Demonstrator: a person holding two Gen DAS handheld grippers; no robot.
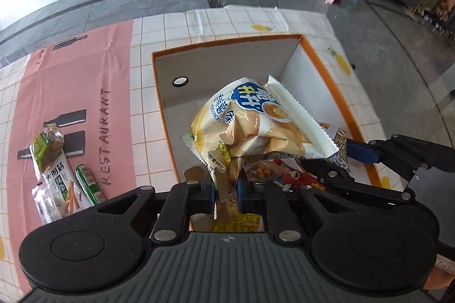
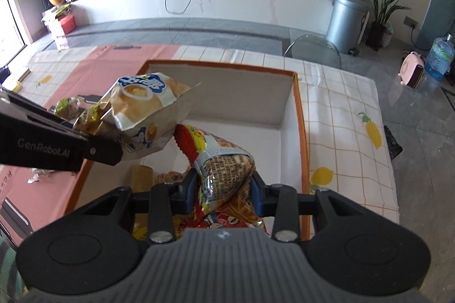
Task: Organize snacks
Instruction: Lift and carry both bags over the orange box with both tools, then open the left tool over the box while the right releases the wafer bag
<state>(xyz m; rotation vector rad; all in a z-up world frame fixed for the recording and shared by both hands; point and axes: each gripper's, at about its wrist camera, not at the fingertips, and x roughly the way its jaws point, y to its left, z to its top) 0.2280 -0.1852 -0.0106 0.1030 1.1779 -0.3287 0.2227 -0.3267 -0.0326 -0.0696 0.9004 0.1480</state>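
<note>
Snacks go largest first: an orange-rimmed box [image 1: 335, 81] on the tabletop [image 1: 148, 115]; above it a yellow chip bag [image 1: 244, 126] pinched in the left gripper [image 1: 224, 193] jaws; the right gripper [image 2: 223, 193] jaws clamp a smaller checkered packet [image 2: 227, 169].

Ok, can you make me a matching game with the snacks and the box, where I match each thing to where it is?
Things:
1. yellow chip bag
2. waffle snack bag
3. green snack packs
4. orange box

Places:
A. lying on the pink tablecloth, outside the box
B. pinched in the right gripper
C. sitting on the table, open on top
D. pinched in the left gripper, held over the box

Pairs: 1-D, 2-B, 3-A, 4-C
</note>
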